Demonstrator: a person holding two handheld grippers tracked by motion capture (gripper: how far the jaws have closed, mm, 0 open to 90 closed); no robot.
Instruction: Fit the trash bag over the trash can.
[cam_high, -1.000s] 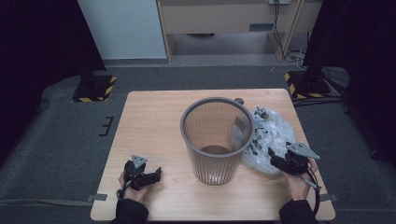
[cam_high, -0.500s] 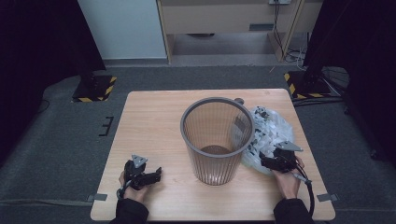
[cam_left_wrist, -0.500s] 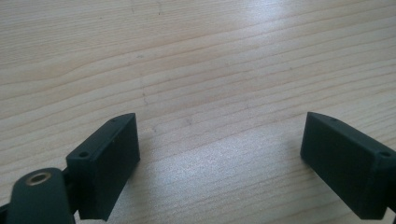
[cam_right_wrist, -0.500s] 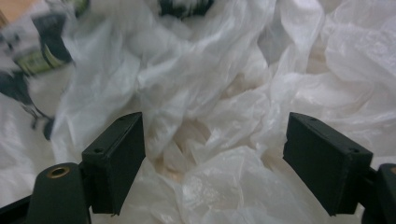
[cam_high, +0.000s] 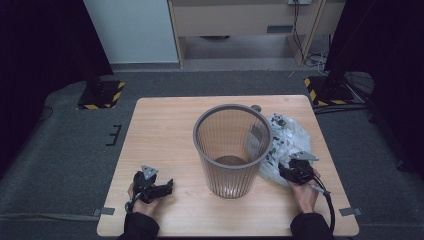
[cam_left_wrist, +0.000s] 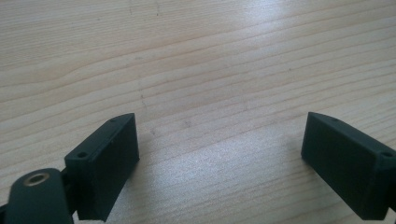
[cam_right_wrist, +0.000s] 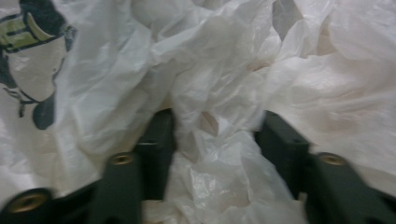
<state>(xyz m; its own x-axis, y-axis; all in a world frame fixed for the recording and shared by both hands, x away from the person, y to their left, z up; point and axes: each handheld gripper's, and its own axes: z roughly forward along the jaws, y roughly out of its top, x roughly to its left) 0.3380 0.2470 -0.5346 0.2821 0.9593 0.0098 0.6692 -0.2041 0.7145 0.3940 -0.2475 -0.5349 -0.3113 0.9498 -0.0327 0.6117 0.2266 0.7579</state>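
A crumpled white plastic bag (cam_high: 290, 137) with dark print lies on the wooden table (cam_high: 165, 135), right of a grey mesh waste bin (cam_high: 230, 175) that stands upright at the centre. My right gripper (cam_high: 285, 172) is pushed into the bag's near edge. In the right gripper view a bunched fold of the bag (cam_right_wrist: 210, 70) fills the gap of my right gripper (cam_right_wrist: 215, 135); its jaws have just been closing and press on that fold. My left gripper (cam_high: 167, 186) rests at the table's front left. In its own view my left gripper (cam_left_wrist: 224, 154) stands wide open over bare wood.
The bin is tall and stands between the two hands. Two yellow-and-black striped stand bases (cam_high: 102, 95) sit on the grey carpet beyond the table's far corners. A cable (cam_high: 327, 200) trails from the right gripper toward the front edge.
The right gripper came down and in toward the bin, into the bag's near edge. The left hand has stayed where it was.
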